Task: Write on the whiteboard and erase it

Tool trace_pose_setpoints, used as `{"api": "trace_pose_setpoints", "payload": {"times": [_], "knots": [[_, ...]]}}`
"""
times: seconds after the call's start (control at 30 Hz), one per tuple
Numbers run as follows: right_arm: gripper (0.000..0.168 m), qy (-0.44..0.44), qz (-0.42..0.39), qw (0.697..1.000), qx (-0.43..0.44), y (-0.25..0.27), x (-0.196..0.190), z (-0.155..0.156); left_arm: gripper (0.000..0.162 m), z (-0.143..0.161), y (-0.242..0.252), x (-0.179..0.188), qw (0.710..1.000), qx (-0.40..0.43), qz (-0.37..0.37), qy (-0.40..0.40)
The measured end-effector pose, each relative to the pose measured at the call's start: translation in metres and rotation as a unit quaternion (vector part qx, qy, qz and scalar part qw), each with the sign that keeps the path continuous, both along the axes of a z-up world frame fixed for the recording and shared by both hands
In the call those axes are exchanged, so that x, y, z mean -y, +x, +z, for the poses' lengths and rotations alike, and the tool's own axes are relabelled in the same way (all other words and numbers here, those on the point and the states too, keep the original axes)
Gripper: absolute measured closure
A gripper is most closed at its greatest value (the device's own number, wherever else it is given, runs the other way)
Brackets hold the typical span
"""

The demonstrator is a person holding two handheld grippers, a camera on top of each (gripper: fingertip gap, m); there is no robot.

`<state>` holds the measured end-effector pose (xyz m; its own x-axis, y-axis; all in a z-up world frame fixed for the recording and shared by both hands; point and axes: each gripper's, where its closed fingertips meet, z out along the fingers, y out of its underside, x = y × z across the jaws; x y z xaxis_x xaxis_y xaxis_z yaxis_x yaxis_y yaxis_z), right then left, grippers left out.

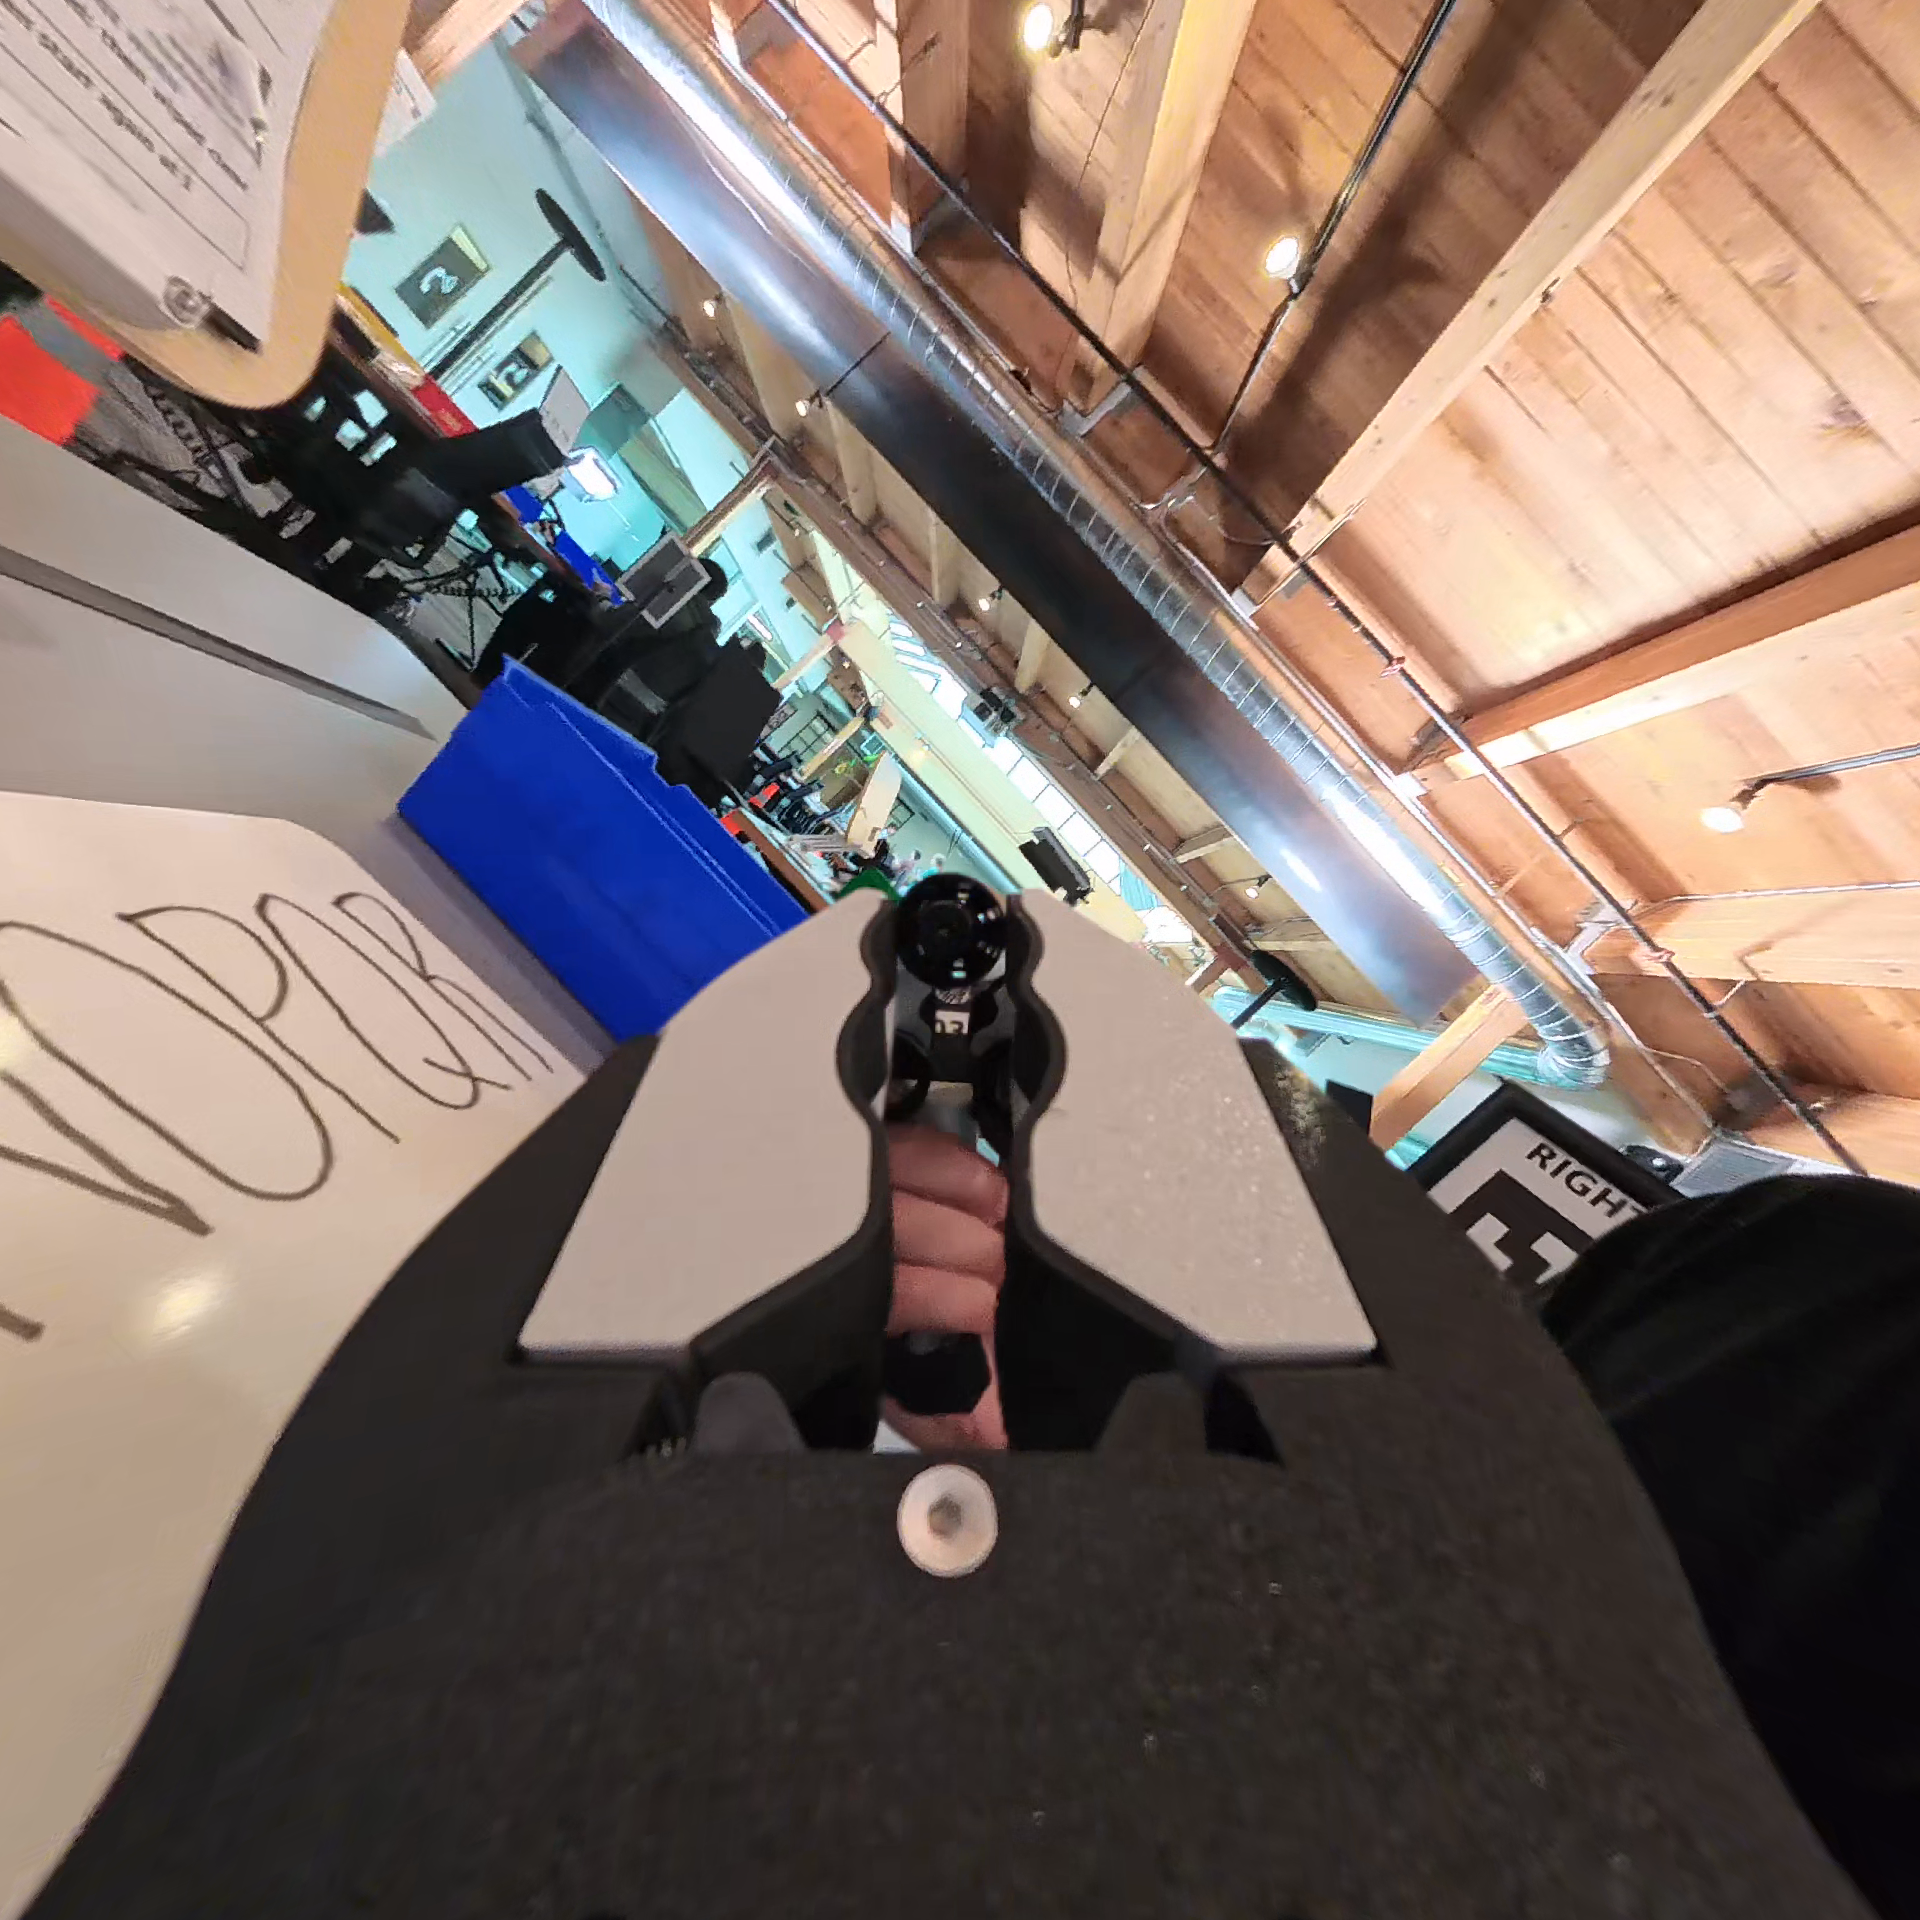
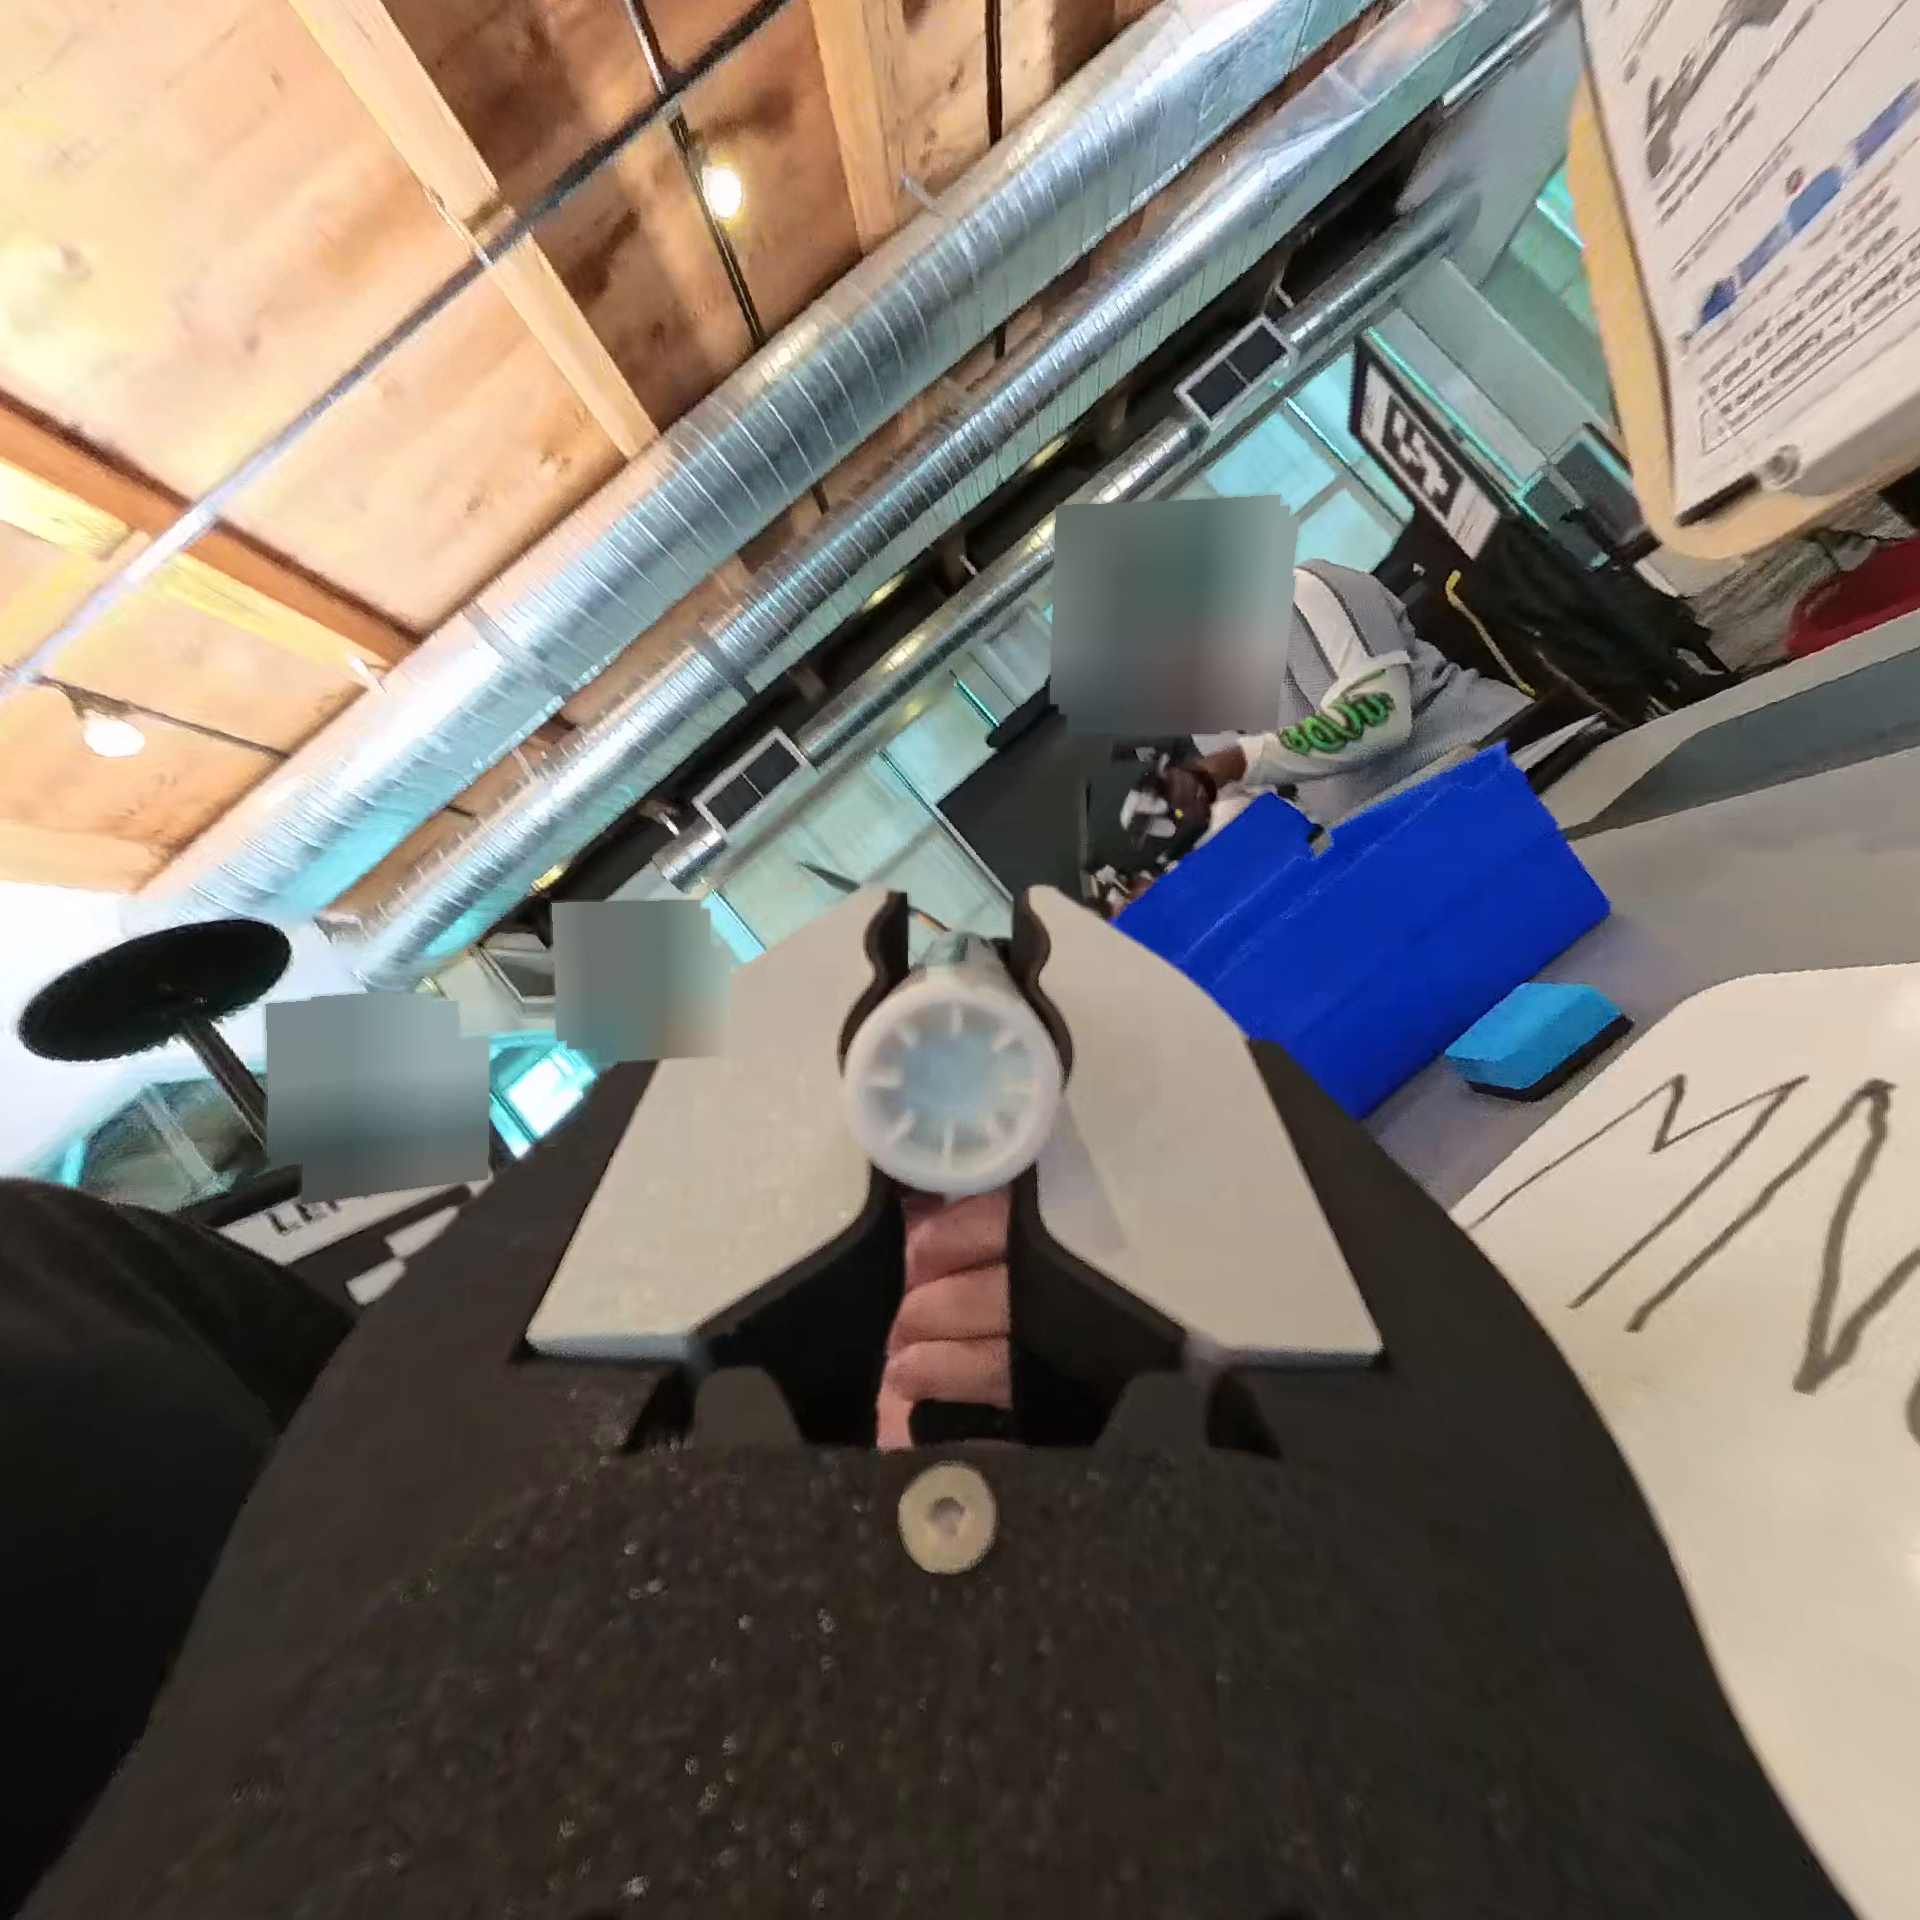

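Observation:
Both views are tilted toward the ceiling. My left gripper (image 1: 948, 920) is shut on the black cap end of a marker (image 1: 943, 935), seen end-on between its fingertips. My right gripper (image 2: 956, 940) is shut on the marker's white barrel (image 2: 951, 1091), whose round rear end faces the camera. The two grippers face each other, and a hand shows in the gap behind each. The whiteboard (image 1: 156, 1299) lies on the grey table with black writing on it; it also shows in the right wrist view (image 2: 1714, 1403). A blue eraser (image 2: 1538, 1039) lies beside the board.
A blue plastic bin (image 1: 582, 852) stands on the table past the board, also in the right wrist view (image 2: 1403, 925). A person (image 2: 1351, 707) works behind it. A wooden panel with paper sheets (image 1: 156, 135) hangs overhead. A dark sleeve (image 1: 1766, 1455) fills the lower right.

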<state>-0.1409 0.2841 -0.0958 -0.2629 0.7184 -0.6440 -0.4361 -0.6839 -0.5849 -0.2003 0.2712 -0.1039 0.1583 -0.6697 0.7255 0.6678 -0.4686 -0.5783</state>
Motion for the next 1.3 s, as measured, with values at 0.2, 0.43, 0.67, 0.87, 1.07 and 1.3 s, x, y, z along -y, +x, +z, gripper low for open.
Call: {"api": "trace_pose_setpoints", "payload": {"times": [0.2, 0.43, 0.67, 0.87, 1.07, 1.3], "knots": [[0.149, 0.003, -0.005, 1.0, 0.007, -0.003, 0.005, 0.001, 0.144, 0.004, 0.014, 0.009, 1.0, 0.009, -0.027, 0.01], [0.149, 0.027, 0.0, 0.999, 0.039, -0.007, 0.01, -0.004, 0.144, -0.006, 0.033, 0.009, 0.999, -0.005, -0.049, -0.003], [0.149, 0.003, -0.028, 0.999, 0.026, 0.004, 0.003, -0.013, 0.143, -0.02, 0.046, 0.002, 0.998, 0.016, -0.052, -0.032], [0.148, -0.026, -0.076, 0.997, -0.002, 0.012, -0.001, -0.019, 0.143, -0.023, 0.052, -0.003, 0.998, 0.042, -0.025, -0.043], [0.149, -0.027, -0.082, 0.996, 0.0, 0.014, -0.005, -0.021, 0.143, -0.032, 0.058, -0.001, 0.998, 0.011, -0.046, -0.045], [0.149, -0.018, -0.062, 0.998, 0.02, 0.013, -0.006, -0.025, 0.143, -0.036, 0.061, -0.001, 0.997, -0.009, -0.062, -0.052]]}}
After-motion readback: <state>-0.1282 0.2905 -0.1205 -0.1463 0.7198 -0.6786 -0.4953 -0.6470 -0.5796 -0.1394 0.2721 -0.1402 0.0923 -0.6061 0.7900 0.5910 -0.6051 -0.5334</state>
